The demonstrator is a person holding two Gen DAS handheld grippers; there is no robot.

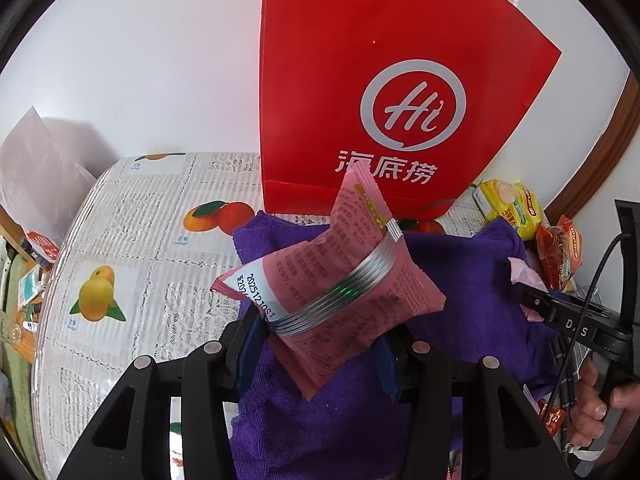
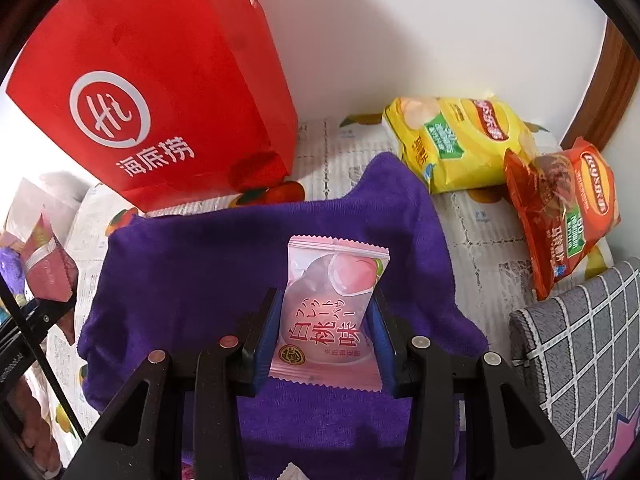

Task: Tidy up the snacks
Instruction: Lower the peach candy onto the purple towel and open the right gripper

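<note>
Left to right:
- Your left gripper point(image 1: 320, 344): jaws closed on a dark pink packet point(image 1: 332, 292), held tilted above the purple cloth point(image 1: 472, 280).
- Red bag point(image 1: 384, 80): upright at the wall, behind the cloth.
- Your right gripper point(image 2: 324, 336): jaws closed on a pale peach packet point(image 2: 328, 308), upright over the cloth.
- Yellow chips point(image 2: 452, 148) and orange chips point(image 2: 560, 212): lying on the table point(image 1: 132, 248) right of the cloth, touching each other.
</note>
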